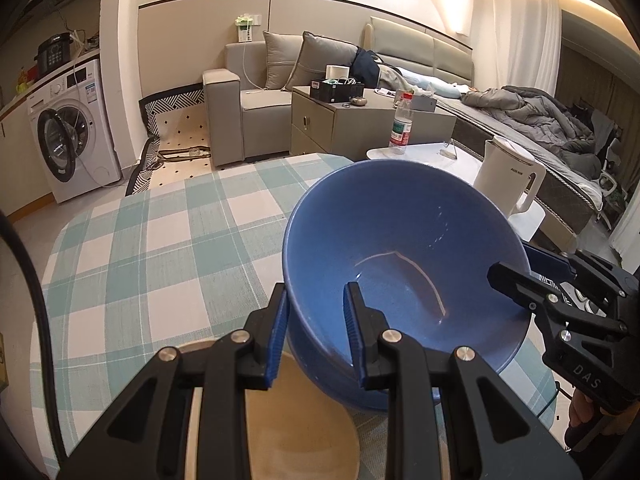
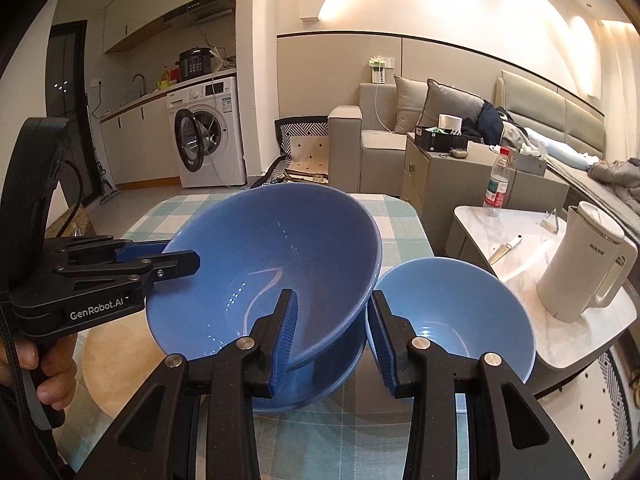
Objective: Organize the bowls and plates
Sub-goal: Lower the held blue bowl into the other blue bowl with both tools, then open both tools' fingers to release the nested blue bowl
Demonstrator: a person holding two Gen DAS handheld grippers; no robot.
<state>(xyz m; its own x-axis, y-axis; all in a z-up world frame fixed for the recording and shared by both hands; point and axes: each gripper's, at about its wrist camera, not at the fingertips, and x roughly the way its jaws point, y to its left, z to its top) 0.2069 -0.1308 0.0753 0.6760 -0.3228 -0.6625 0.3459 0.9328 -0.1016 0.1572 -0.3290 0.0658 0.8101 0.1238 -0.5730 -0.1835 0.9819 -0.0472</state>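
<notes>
Both tongs were clamped on the rim of the big blue bowl (image 2: 264, 268), one on each side: the left tongs (image 1: 318, 332) had one finger inside the wall and one outside at the bowl's left edge, and the right tongs (image 2: 332, 338) pinched the opposite edge the same way. The bowl was held tilted, its mouth turned toward the near side, above the checked cloth of the bench (image 1: 160, 248). A darker blue rim showed directly beneath it in the right wrist view, though whether that was a second bowl or the bowl's own foot could not be told.

The step in hand looked like setting the big bowl down, probably into a stack. The next move would call for levelling the bowl and lowering it evenly with both hands before loosening either grip.

Room was tight on the right: the small light-blue bowl (image 2: 452, 316) sat just beside the right tongs, its rim close to the outer finger. A tan plate (image 1: 304, 432) lay on the near left, under the left tongs. The far half of the bench was open. To the right, a separate white side table (image 2: 520, 276) carried a kettle (image 2: 584, 264), a bottle (image 2: 498, 184) and a knife (image 2: 506, 249), well apart from the bowls.
</notes>
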